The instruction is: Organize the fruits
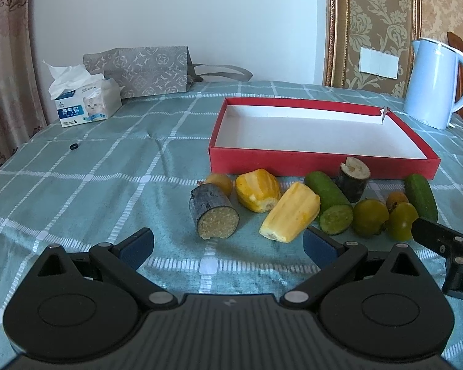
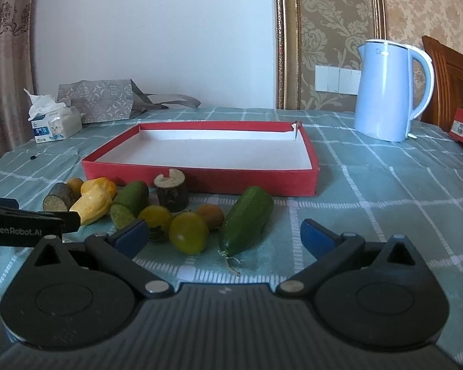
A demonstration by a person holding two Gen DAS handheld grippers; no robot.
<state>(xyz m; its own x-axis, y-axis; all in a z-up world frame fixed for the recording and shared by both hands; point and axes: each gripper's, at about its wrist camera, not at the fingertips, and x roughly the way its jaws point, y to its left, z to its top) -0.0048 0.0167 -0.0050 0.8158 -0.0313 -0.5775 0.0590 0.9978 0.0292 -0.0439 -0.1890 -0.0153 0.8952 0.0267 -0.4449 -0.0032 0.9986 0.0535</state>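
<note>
- tablecloth: teal green with a white grid check
- box: red outside, white inside
- kettle: pale blue
- cucumber: dark green
- jackfruit pieces: yellow
- bag: grey with a pale floral motif
- wallpaper: tan damask

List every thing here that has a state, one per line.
red box: open, nothing inside
left gripper: open, holding nothing
right gripper: open, holding nothing
kettle: upright, lid shut
tissue box: open, tissue sticking out
gift bag: lying on its side
</note>
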